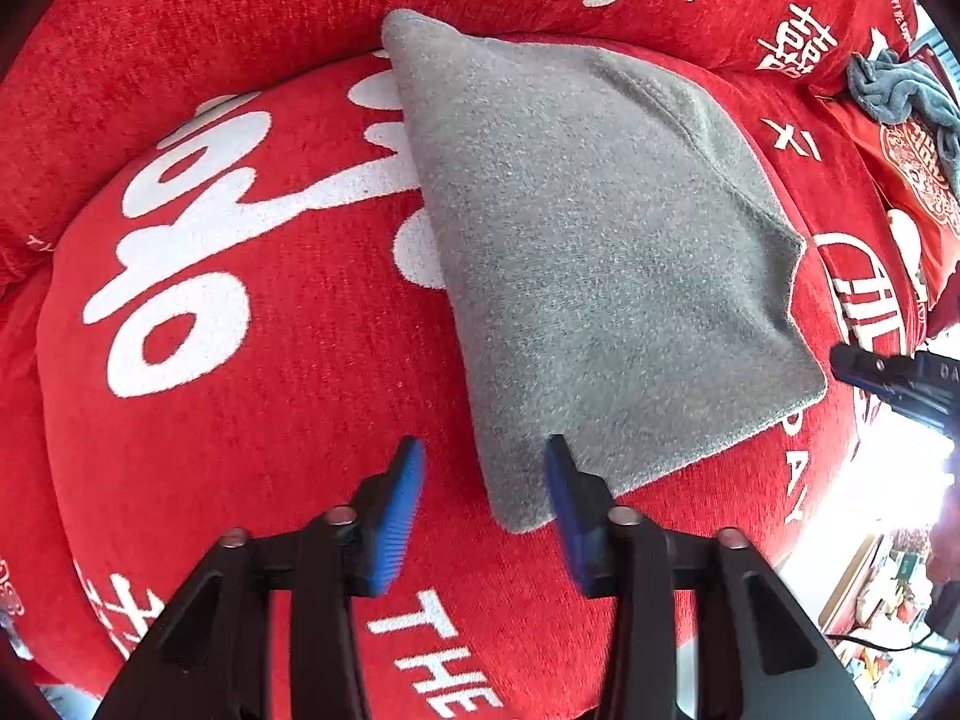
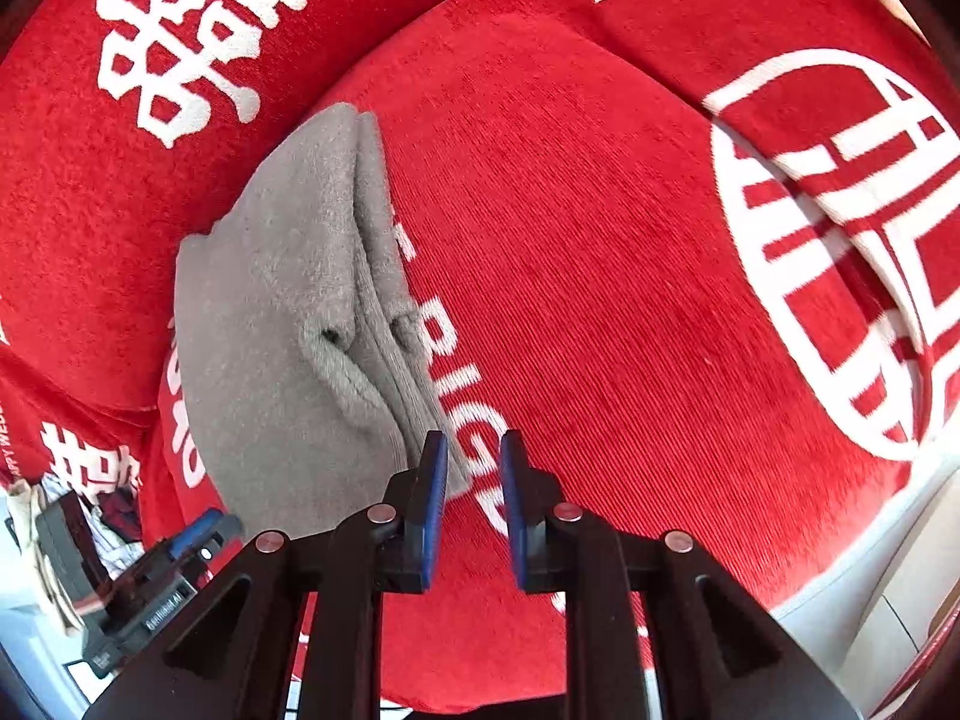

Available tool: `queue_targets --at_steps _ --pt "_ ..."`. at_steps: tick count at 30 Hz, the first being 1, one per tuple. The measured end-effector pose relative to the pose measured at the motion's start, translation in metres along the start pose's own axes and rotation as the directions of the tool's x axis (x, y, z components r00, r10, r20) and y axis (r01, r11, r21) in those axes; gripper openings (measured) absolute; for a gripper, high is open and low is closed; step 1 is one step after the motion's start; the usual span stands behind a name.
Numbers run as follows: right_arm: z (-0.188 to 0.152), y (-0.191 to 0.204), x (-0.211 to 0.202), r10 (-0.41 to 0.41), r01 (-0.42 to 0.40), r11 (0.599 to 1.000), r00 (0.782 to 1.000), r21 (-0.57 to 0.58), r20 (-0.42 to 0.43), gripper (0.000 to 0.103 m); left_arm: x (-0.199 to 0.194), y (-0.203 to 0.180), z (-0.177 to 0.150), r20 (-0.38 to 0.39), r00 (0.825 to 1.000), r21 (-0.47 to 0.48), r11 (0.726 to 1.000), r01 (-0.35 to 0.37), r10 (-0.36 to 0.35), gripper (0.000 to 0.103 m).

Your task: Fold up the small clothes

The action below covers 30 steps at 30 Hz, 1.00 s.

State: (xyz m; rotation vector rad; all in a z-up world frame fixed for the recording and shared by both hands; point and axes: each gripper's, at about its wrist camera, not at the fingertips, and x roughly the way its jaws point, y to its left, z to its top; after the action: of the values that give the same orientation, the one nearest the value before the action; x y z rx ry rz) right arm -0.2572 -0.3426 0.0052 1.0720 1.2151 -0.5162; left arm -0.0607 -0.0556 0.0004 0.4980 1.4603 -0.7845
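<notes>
A folded grey knitted cloth (image 1: 600, 252) lies on a red cushion (image 1: 270, 420) with white lettering. My left gripper (image 1: 485, 462) points down over the cloth's near corner. Its blue pads (image 1: 402, 492) stand apart; the corner lies loose between them and is not pinched. In the right wrist view the same cloth (image 2: 282, 330) shows its stacked layers along the right edge. My right gripper (image 2: 474, 462) hovers just beside the cloth's near corner. It is open by a narrow gap, with only red cushion showing between the pads.
A crumpled grey-blue cloth (image 1: 900, 90) lies on a red emblem pillow (image 1: 918, 192) at the far right. The red backrest (image 1: 300, 12) runs behind the cushion. The cushion's front edge drops off to a bright room (image 1: 888, 570). Clutter (image 2: 60, 540) sits at lower left.
</notes>
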Motion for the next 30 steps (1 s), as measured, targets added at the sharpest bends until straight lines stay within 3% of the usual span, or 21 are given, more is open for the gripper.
queue_targets --at_steps 1,9,14,15,16,17,25,30 --pt "-0.003 0.002 0.000 0.002 -0.002 1.000 1.000 -0.006 -0.006 0.020 -0.003 0.001 0.000 0.006 1.000 -0.004 1.000 -0.011 0.011 0.063" --pt "-0.013 0.019 0.010 0.043 -0.043 0.999 0.998 -0.015 -0.047 0.022 -0.004 0.004 0.003 -0.004 0.999 -0.007 0.999 -0.048 0.048 0.064" --pt "-0.014 0.031 0.012 0.041 -0.044 0.998 0.998 -0.054 -0.051 0.038 -0.001 0.005 0.007 -0.021 0.998 -0.018 0.999 -0.051 0.051 0.066" --pt "-0.013 0.032 0.012 0.037 -0.040 0.997 0.998 -0.063 -0.051 0.038 0.000 0.004 0.009 -0.022 0.998 -0.021 0.998 -0.051 0.051 0.072" --pt "-0.012 0.034 0.012 0.035 -0.039 0.997 0.998 -0.071 -0.052 0.038 0.000 0.005 0.010 -0.023 0.998 -0.025 0.998 -0.054 0.053 0.096" --pt "-0.011 0.035 0.012 0.037 -0.041 0.996 0.998 -0.075 -0.052 0.038 -0.001 0.005 0.010 -0.017 0.998 -0.030 0.998 -0.057 0.057 0.102" --pt "0.009 0.036 0.011 0.042 -0.046 0.995 0.998 -0.090 -0.044 0.046 -0.001 0.002 0.020 -0.022 0.998 -0.031 0.998 -0.061 0.060 0.102" --pt "0.024 0.038 0.011 0.042 -0.047 0.992 0.998 -0.115 -0.043 0.049 -0.006 0.007 0.030 -0.012 0.999 -0.081 0.996 -0.046 0.045 0.102"
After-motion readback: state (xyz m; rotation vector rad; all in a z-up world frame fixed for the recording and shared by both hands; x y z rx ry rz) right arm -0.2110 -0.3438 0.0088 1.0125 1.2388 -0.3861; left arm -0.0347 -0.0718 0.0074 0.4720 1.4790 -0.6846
